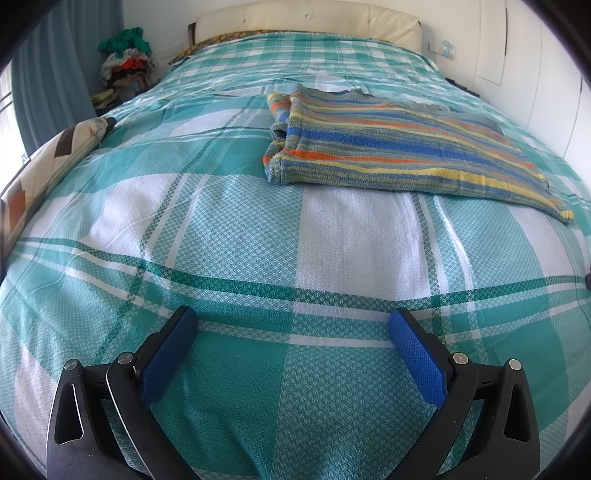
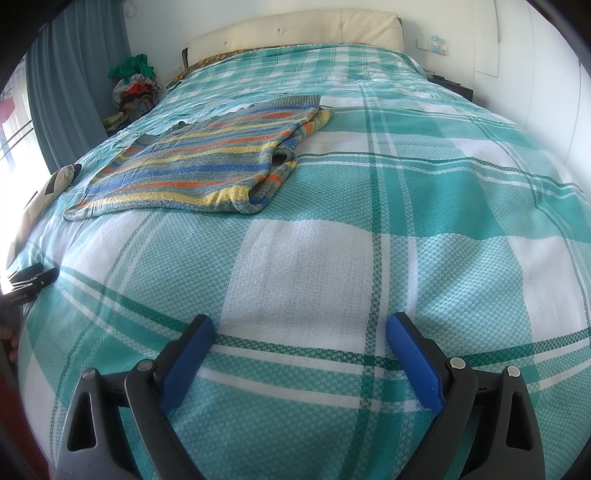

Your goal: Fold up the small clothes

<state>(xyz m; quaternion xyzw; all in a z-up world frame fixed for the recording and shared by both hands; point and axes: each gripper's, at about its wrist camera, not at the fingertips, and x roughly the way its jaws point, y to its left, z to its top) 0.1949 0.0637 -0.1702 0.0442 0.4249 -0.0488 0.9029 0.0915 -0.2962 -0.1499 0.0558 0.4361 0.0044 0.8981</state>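
Both grippers, left (image 1: pixel 293 332) and right (image 2: pixel 301 338), hang wide apart w/ nothing in them, low over the plaid bedspread (image 1: pixel 229 229), while the striped sweater (image 1: pixel 391 147) lies flat mid-bed, well ahead of both. Risk: a pinch could catch only the top knit layer or snag bedspread too, so the fold drags crooked; tucked sleeve (image 2: pixel 275 173) may slip out.

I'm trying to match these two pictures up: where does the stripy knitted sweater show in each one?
Left wrist view: the striped sweater lies upper right of centre, flat on the checked bedspread.
Right wrist view: the striped sweater lies upper left of centre.
Shared landmark: the cream headboard at the far end of the bed.
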